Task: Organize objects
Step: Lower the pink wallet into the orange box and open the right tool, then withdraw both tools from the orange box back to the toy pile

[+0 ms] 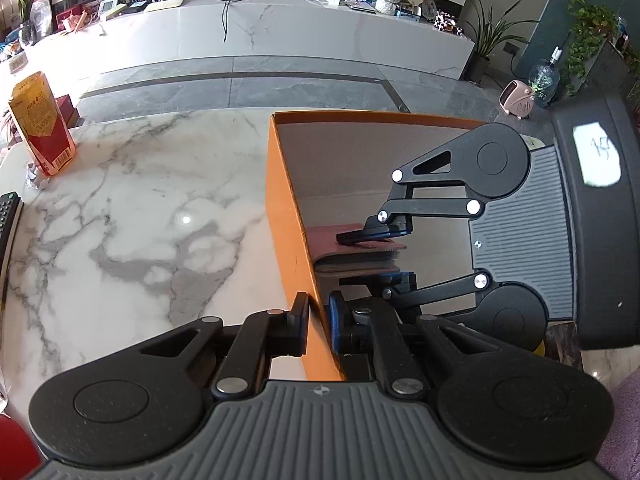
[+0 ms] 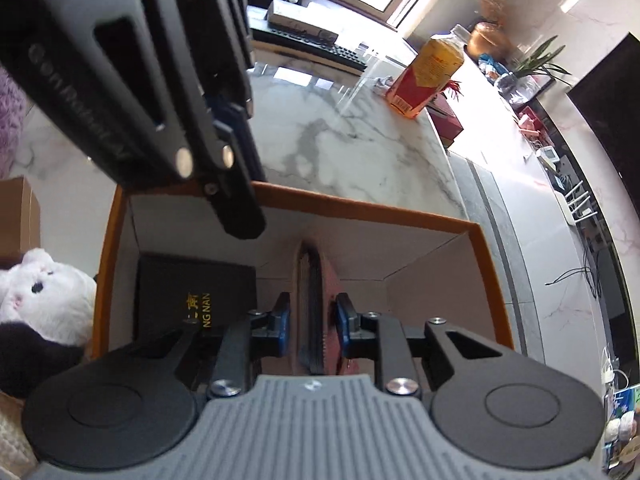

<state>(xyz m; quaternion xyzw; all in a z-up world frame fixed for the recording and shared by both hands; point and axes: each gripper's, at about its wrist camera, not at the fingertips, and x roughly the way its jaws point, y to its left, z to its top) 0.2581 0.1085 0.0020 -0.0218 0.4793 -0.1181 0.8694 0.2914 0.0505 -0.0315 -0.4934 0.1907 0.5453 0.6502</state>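
Marble veining ran across the desk point(image 1: 132, 216), where an orange box point(image 1: 280, 208) stood open. Inside it a reddish wallet point(image 2: 316, 304) sat between the pads of the right hand-held gripper point(image 2: 313, 330); whether they had let go of it, I could not tell. A black book point(image 2: 192, 292) already lay on the box floor just beside it, so part of the sorting looked done. The left hand-held gripper point(image 1: 318, 322) was clenched on the box's near wall. A red-and-yellow carton point(image 1: 42, 120) remained out on the desk, well apart, likely still to be stowed.
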